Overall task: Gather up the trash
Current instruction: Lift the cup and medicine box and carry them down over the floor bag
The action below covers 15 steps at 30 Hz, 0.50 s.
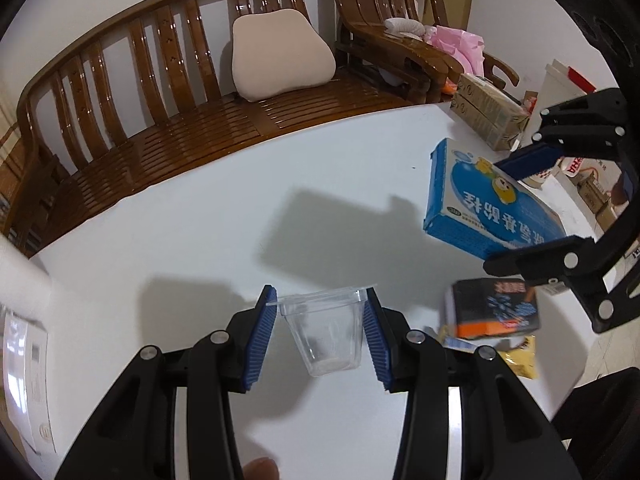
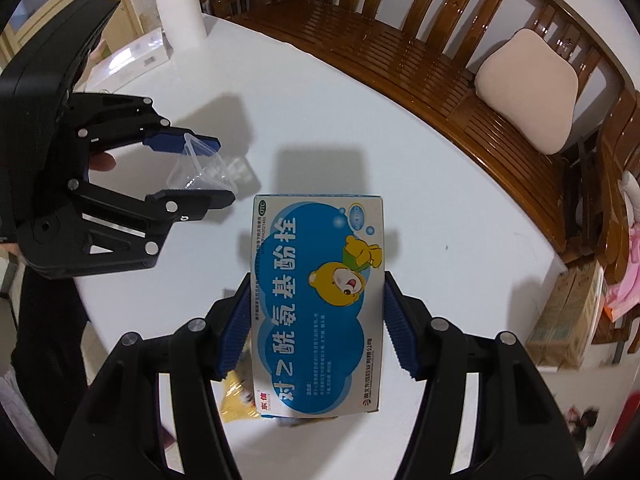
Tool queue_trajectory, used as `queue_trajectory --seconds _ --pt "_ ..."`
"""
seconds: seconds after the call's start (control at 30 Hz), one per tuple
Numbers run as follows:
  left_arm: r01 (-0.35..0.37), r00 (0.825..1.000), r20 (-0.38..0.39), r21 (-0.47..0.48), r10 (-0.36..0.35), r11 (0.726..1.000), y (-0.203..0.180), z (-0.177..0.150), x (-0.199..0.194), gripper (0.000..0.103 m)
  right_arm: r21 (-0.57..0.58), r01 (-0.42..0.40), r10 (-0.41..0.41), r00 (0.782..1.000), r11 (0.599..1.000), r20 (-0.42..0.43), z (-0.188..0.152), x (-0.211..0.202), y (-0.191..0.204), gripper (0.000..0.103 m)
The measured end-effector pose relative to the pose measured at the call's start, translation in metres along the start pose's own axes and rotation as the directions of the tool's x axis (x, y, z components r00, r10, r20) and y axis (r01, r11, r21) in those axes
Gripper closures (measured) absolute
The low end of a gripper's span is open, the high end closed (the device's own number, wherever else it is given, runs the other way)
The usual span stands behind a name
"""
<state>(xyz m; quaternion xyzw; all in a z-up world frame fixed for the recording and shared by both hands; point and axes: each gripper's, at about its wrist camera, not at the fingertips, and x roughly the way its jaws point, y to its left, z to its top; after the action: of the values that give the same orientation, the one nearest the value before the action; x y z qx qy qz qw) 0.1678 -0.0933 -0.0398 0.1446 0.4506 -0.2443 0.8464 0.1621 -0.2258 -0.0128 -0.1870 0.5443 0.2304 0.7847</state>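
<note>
My left gripper (image 1: 322,300) is shut on a clear plastic cup (image 1: 326,330), its blue pads pressed on the cup's rim, held above the white table (image 1: 200,240). From the right wrist view the same gripper (image 2: 226,172) and cup (image 2: 200,170) show at the left. My right gripper (image 2: 318,280) is shut on a blue-and-white medicine box (image 2: 318,300) with a cartoon bear, lifted off the table. In the left wrist view that box (image 1: 486,204) hangs at the right between the right gripper's fingers (image 1: 528,160).
A black-and-orange box (image 1: 494,306) and a yellow packet (image 1: 520,358) lie near the table's right edge. Cardboard cartons (image 1: 486,114) stand at the far right. A paper roll (image 2: 182,16) stands at the far edge. A wooden bench (image 1: 180,120) with a cushion runs beyond.
</note>
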Motion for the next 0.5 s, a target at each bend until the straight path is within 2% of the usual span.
queue_trajectory --seconds 0.5 --pt "-0.023 1.000 0.006 -0.051 0.023 0.998 -0.058 -0.040 -0.053 0.061 0.115 0.058 -0.065 0.997 0.992 0.051 -0.061 -0.054 0.024 0.043"
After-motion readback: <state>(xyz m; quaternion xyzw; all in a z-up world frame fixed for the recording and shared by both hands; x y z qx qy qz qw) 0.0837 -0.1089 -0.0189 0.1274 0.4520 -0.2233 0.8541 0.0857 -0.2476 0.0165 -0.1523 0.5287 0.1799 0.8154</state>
